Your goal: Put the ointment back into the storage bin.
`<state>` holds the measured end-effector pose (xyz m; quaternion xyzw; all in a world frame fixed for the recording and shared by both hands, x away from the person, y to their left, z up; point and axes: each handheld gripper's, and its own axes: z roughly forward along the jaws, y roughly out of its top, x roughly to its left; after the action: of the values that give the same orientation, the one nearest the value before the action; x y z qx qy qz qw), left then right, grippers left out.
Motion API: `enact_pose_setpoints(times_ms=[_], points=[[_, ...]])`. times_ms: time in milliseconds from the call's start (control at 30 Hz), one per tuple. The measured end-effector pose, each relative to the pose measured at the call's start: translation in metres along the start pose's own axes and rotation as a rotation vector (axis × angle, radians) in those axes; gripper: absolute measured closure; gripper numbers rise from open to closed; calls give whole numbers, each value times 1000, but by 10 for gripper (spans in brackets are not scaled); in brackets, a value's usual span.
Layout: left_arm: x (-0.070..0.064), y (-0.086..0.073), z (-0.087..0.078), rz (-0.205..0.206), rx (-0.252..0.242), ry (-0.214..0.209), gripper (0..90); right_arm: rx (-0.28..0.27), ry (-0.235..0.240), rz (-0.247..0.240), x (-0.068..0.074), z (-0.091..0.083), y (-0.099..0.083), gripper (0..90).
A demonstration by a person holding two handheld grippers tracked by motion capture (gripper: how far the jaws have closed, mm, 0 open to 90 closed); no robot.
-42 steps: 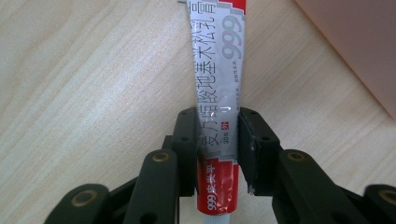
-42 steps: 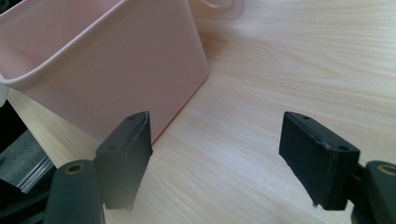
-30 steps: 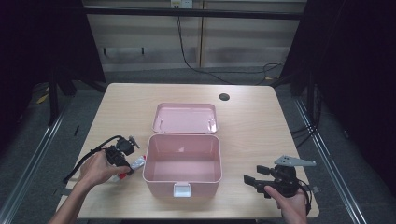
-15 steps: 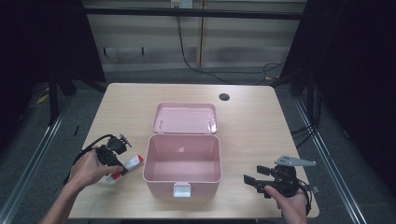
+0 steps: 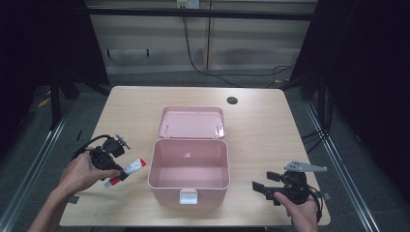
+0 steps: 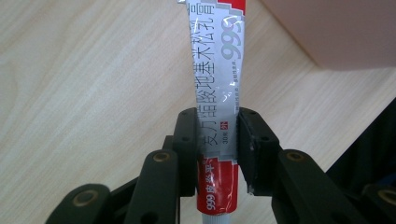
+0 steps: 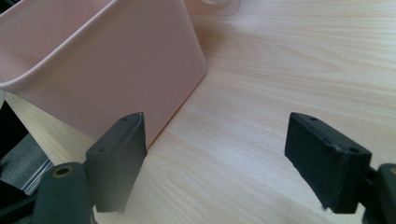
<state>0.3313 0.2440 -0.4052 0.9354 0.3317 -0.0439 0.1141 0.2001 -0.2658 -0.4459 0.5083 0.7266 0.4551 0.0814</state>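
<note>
Your left gripper (image 5: 117, 170) pinches the ointment tube (image 6: 217, 100) beside the pink box (image 5: 189, 166); its slick foil could slip out.

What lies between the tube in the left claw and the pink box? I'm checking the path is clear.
Just bare tabletop: in the high view a short strip of wood separates the tube, held by the left claw, from the pink box.

Left hand (image 5: 80, 173): enters from the lower left, forearm angled inward, gripping the black two-jaw left gripper (image 5: 126, 170); jaws clamped. Right hand (image 5: 302, 211): low at the right, holding the black right gripper (image 5: 256, 186); jaws spread wide, pointing left
</note>
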Motion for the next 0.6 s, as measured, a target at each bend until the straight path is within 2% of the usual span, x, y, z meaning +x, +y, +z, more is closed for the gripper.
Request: enact_pose_setpoints(times_ms=[200,300,367,400,500,600], points=[[2,-2,-7,-12,-1,1,705,2,-1,5,-1,0,0,189],[0,-3,-14,-25,-30,-3,705,-11,12,-3,-1,-1,0,146],[0,-3,-19,-12,-32,-14,705,-24,18,-11,-1,-3,0,137],[0,-3,-23,-1,-29,1,706,-34,18,-19,-1,-3,0,137],[-1,-3,-27,4,-45,-5,706,-35,21,-17,-1,-4,0,137],[-2,-3,-34,22,-26,0,706,-29,18,-10,-2,-3,0,137]])
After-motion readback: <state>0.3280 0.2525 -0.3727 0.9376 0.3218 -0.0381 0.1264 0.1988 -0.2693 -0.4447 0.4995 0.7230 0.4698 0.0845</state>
